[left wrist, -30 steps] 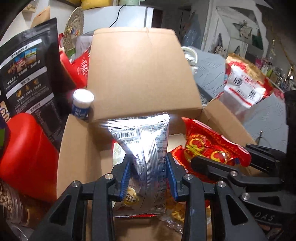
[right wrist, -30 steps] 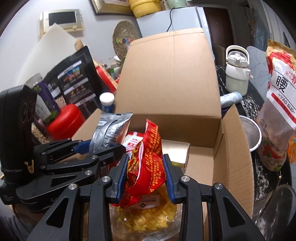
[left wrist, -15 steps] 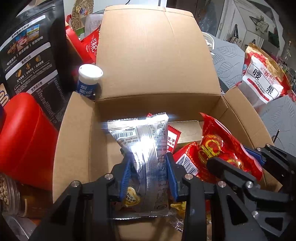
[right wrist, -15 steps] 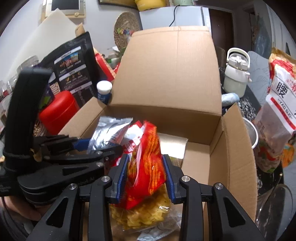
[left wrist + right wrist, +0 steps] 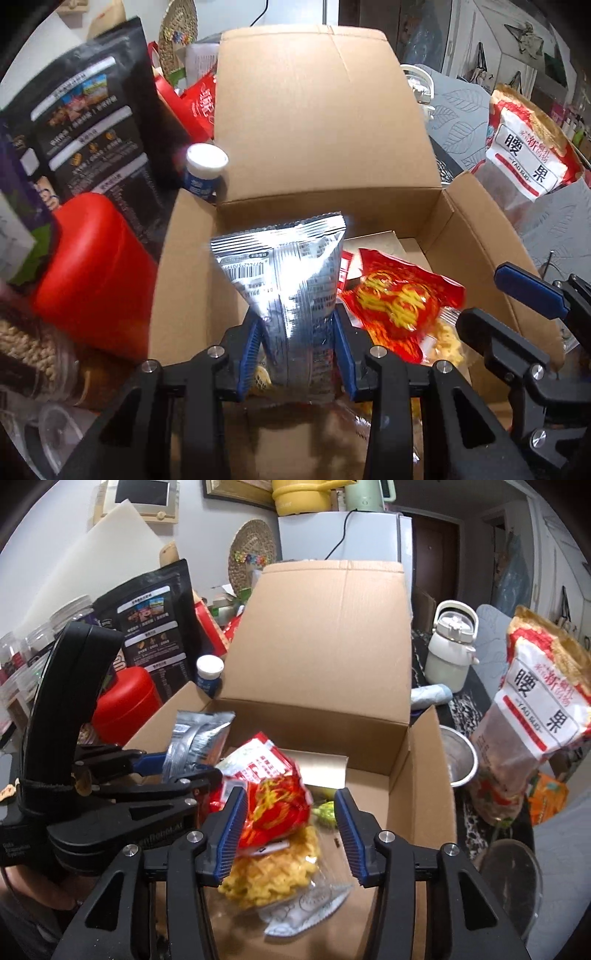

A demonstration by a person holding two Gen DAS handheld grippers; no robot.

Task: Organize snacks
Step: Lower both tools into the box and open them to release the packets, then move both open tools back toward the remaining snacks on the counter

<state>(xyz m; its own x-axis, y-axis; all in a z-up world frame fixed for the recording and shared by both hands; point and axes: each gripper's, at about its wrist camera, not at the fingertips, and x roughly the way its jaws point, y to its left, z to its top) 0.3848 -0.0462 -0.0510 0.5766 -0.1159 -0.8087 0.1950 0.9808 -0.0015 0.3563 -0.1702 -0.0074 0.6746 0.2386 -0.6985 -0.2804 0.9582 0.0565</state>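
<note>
White kettle [image 5: 452, 653] right of box flap; steel bowl [image 5: 460, 755] below it; woven mat [image 5: 253, 559] on wall; yellow pot [image 5: 301, 494] atop fridge [image 5: 345, 535].

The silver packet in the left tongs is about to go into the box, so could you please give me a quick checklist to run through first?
1. Left tongs shut on the silver packet: ok.
2. Packet over the open cardboard box, inside its walls: ok.
3. Right tongs letting go of the red snack bag: jaws opening, right pad already clear: ok.
4. Red bag lying in the box: ok.
5. Free floor beneath the packet: cannot tell, hidden by the packet.
6. Rear flap upright, out of the way: ok.
</note>
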